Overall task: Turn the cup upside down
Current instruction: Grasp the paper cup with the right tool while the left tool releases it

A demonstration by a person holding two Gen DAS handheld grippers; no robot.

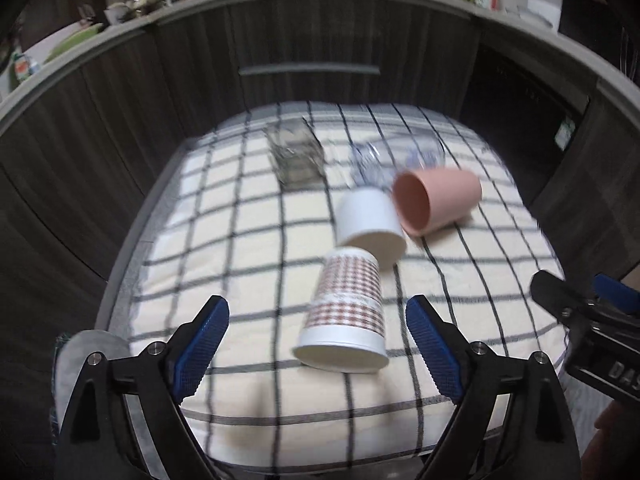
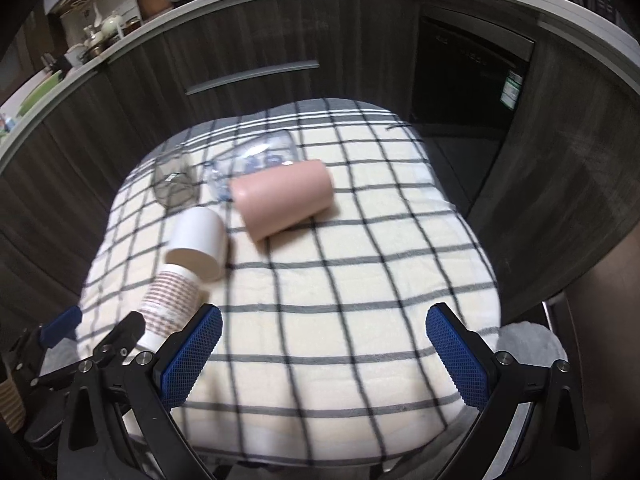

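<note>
Several cups lie on their sides on a checked cloth point(image 1: 240, 232). A red-checked paper cup point(image 1: 346, 308) lies nearest, mouth toward my left gripper point(image 1: 318, 344), which is open and empty just short of it. Behind it lie a white cup point(image 1: 370, 222), a pink cup point(image 1: 436, 200), a clear printed glass point(image 1: 384, 156) and a dark glass point(image 1: 296, 156). In the right wrist view my right gripper point(image 2: 324, 354) is open and empty over bare cloth point(image 2: 360, 280); the pink cup point(image 2: 286, 200), white cup point(image 2: 198, 240) and checked cup point(image 2: 168, 304) lie ahead and left.
The cloth covers a small table with dark wooden cabinets point(image 1: 304, 40) behind it. A dark appliance door point(image 2: 468, 72) stands at the back right. The right gripper shows at the right edge of the left wrist view point(image 1: 592, 312); the left gripper shows at the lower left of the right wrist view point(image 2: 76, 344).
</note>
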